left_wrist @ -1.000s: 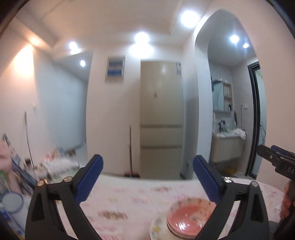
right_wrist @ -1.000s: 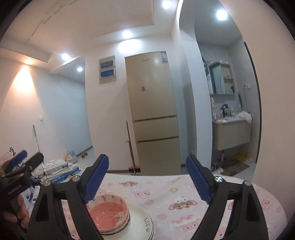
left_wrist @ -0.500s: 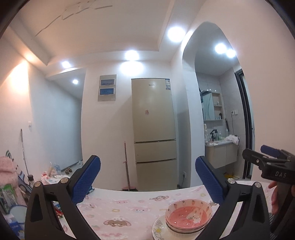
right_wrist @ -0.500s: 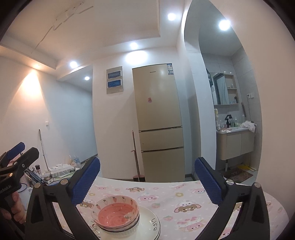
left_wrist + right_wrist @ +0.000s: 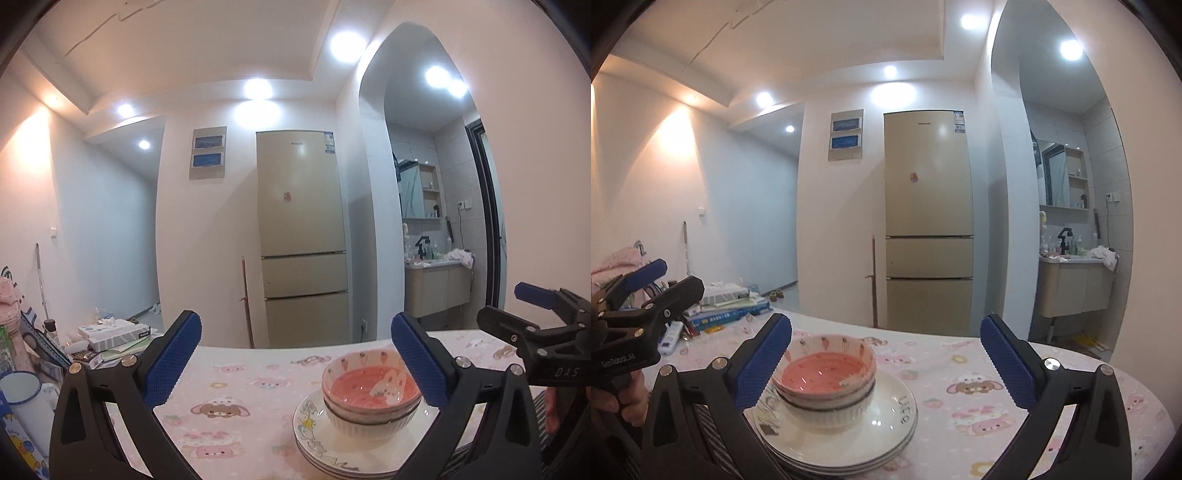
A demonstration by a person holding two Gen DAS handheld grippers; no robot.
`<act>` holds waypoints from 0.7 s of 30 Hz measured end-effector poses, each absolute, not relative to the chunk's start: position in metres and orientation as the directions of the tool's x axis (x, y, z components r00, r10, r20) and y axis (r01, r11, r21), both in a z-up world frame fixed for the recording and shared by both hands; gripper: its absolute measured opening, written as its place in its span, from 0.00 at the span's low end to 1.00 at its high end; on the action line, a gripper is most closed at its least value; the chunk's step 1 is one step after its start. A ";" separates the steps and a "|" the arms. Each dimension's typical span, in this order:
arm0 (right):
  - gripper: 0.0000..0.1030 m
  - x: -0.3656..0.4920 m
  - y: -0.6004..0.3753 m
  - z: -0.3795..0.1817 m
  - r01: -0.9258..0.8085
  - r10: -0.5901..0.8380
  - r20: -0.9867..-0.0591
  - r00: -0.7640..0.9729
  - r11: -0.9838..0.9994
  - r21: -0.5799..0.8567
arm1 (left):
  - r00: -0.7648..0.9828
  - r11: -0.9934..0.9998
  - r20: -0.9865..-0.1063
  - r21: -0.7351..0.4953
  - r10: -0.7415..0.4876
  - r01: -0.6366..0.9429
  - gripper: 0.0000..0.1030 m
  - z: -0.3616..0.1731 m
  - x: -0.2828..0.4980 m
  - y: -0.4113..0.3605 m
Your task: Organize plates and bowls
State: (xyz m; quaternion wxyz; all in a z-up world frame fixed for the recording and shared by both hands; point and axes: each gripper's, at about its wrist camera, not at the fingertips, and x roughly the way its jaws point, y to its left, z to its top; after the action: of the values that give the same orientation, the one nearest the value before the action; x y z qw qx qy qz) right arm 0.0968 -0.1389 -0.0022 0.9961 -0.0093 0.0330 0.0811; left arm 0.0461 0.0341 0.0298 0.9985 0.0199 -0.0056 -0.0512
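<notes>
Both claws, the left one (image 5: 295,358) and the right one (image 5: 885,360), gape wide and empty over the table (image 5: 960,354), where the bowls (image 5: 827,373) sit nested on the plates (image 5: 886,432) at seven o'clock, so I'd pinch only the top bowl's rim and lift gently.

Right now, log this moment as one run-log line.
left gripper: open, empty | right gripper: open, empty | bowls: stacked on plates | table: pink cloth
</notes>
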 end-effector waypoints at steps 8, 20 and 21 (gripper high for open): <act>1.00 0.109 -0.152 -0.023 -0.106 0.111 -0.125 0.986 0.994 0.039 | 0.997 0.997 -0.047 0.047 -0.059 0.061 1.00 0.005 0.053 0.031; 1.00 0.108 -0.136 -0.028 -0.094 0.088 -0.127 0.988 0.995 -0.044 | 0.998 0.997 -0.022 0.049 -0.060 0.061 1.00 0.004 0.046 0.032; 1.00 0.108 -0.138 -0.027 -0.092 0.087 -0.130 0.988 0.995 -0.033 | 0.998 0.997 -0.015 0.049 -0.062 0.062 1.00 0.004 0.045 0.032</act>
State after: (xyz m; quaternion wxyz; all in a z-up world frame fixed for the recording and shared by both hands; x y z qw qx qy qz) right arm 0.1083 -0.1383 -0.0270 0.9967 -0.0194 0.0645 0.0448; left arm 0.0451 0.0320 0.0040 0.9992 0.0247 0.0066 -0.0309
